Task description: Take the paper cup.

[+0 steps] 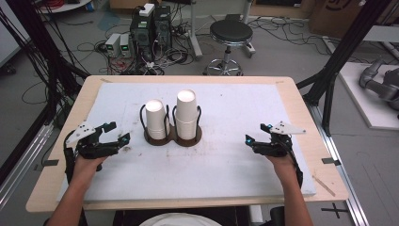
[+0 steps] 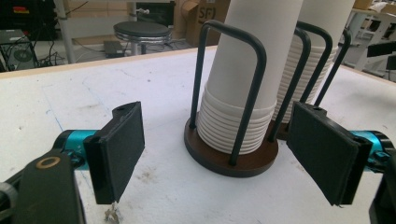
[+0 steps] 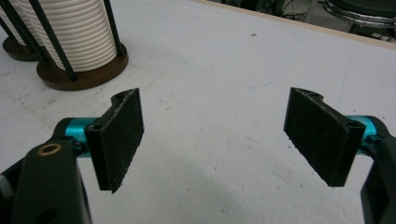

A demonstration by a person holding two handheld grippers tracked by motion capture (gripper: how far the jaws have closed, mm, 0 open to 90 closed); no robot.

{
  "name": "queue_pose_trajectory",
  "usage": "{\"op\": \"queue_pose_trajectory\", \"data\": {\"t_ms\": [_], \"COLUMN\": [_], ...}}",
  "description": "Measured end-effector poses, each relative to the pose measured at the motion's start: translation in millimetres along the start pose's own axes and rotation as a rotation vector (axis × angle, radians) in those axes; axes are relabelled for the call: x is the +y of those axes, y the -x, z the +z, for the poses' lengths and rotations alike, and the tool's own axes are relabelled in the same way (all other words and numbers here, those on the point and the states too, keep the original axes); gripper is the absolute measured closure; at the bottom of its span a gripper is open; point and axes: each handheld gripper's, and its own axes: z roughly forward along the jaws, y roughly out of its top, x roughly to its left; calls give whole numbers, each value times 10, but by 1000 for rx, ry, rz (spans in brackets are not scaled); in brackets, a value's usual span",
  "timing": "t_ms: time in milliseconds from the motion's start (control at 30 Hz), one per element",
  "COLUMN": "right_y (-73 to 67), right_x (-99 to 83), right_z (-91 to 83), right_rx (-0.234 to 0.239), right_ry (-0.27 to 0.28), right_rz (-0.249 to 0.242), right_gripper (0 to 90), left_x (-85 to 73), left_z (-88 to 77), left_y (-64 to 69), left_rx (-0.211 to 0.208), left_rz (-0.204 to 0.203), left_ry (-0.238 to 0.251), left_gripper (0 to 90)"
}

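Both claws gape, empty: left gripper (image 1: pixel 117 133) just left of the holder (image 1: pixel 172 137), right gripper (image 1: pixel 258 133) well right of it. 2 cup stacks (image 1: pixel 186 114) sit inside its wire loops (image 2: pixel 256 70). Risk: a jaw snags a loop, or nested cups lift together and tip the holder.

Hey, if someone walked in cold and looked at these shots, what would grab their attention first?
Probably the two stacks of white paper cups, standing upside down in a dark brown double-ring wire holder at the middle of the white table mat. Next, the left gripper and right gripper, one at each side of the holder, both open and empty.
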Motion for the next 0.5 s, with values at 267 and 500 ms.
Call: {"op": "queue_pose_trajectory", "data": {"t_ms": [267, 500], "right_y": [25, -2], "right_x": [-17, 26], "right_z": [-6, -10], "right_rx": [-1, -4], "right_ry": [8, 52], "right_rz": [23, 23], "right_gripper": [205, 205], "left_x": [2, -1], "left_z": [43, 16], "left_y": [6, 22], "left_rx": [6, -3], "left_rz": [-2, 16], "left_ry": [-3, -13], "left_gripper": [192, 192]}}
